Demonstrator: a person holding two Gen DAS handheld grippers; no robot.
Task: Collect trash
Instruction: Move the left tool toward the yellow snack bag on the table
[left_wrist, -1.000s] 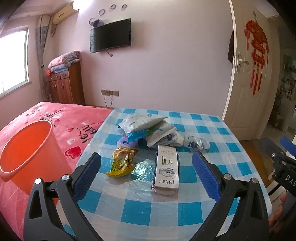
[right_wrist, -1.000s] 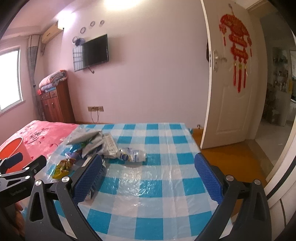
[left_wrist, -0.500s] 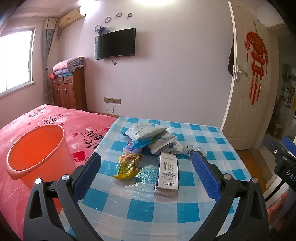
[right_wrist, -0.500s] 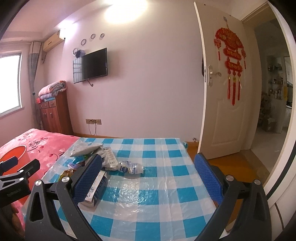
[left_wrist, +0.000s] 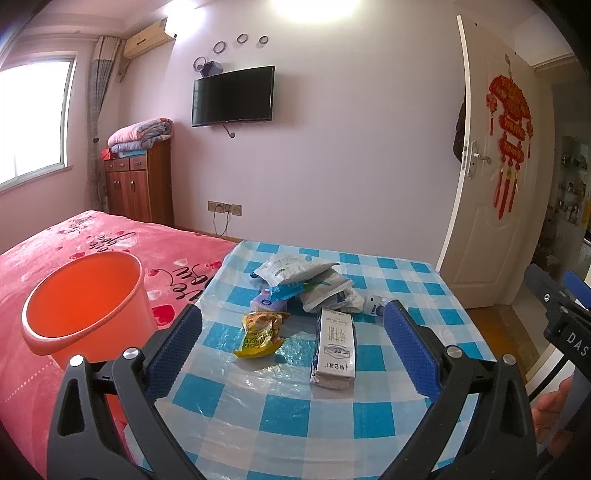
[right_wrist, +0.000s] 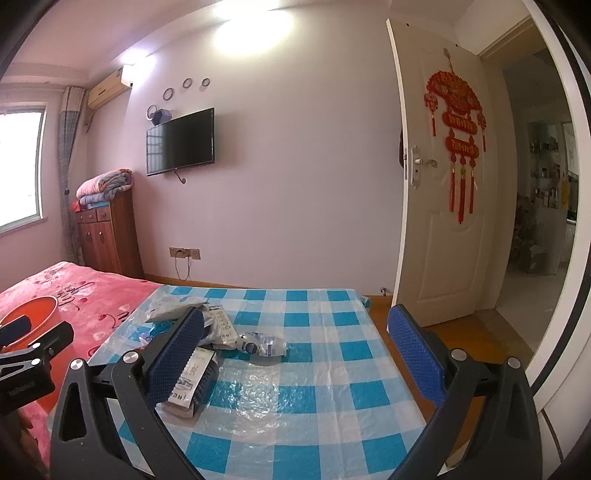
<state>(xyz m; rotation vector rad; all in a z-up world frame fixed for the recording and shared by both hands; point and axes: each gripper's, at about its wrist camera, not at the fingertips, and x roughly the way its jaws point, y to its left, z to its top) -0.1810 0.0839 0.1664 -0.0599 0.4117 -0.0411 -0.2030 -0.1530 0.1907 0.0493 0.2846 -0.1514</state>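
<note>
Beside the orange bucket (left_wrist: 83, 299), trash is lying piled on the checked table (left_wrist: 295, 417), a yellow snack bag (left_wrist: 260, 333) nearest it, while the left gripper (left_wrist: 291, 350) and right gripper (right_wrist: 295, 354) are hovering spread apart, holding nothing.

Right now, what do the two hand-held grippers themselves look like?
Both match: the left hand-held gripper and the right hand-held gripper have black plastic forked arms with round silver bolts, ending in blue textured rubber pads. White lettering "DAS" marks the right one's black body. No cables or sleeves are visible.
</note>
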